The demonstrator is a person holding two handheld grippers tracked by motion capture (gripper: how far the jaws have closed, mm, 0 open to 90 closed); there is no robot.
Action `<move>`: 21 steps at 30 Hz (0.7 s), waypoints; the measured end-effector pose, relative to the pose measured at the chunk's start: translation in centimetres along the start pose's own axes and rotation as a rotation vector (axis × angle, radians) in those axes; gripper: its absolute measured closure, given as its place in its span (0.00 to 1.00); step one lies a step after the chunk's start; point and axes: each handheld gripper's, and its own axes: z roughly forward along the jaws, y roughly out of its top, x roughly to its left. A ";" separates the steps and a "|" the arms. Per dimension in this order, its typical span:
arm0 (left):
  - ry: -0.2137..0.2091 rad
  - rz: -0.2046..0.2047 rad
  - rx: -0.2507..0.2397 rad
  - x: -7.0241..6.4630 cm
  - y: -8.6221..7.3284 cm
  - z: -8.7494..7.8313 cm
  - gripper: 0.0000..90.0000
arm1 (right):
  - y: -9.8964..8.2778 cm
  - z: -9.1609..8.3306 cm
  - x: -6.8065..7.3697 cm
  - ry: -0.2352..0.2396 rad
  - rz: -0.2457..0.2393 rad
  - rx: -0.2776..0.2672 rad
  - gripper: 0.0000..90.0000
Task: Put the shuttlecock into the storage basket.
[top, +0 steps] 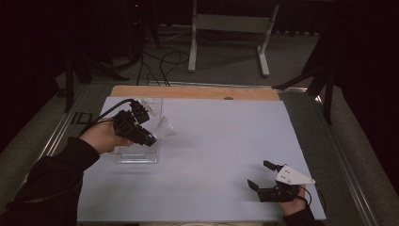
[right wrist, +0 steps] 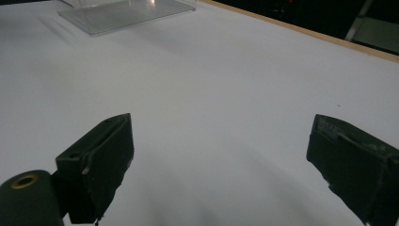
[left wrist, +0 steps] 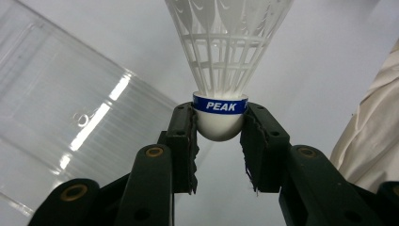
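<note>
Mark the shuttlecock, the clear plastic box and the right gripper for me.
shuttlecock (left wrist: pixel 220 123): left gripper view, on its white rounded cork.
clear plastic box (top: pixel 136 155): high view, on its near floor by the front wall.
right gripper (top: pixel 261 175): high view, midway between its open fingertips.

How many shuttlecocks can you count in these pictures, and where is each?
1. The shuttlecock is clamped by its cork in the left gripper, above the clear box. Others may lie hidden inside it.
</note>
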 end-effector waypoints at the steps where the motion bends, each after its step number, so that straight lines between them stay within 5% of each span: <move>1: 0.007 -0.008 0.001 0.2 -0.1 -0.2 0.74 | 0.0 0.0 0.0 -0.002 0.000 0.001 0.09; 21: 0.072 -0.117 -0.043 3.3 -2.6 -3.2 0.74 | 0.0 0.1 0.0 0.001 0.000 0.002 0.09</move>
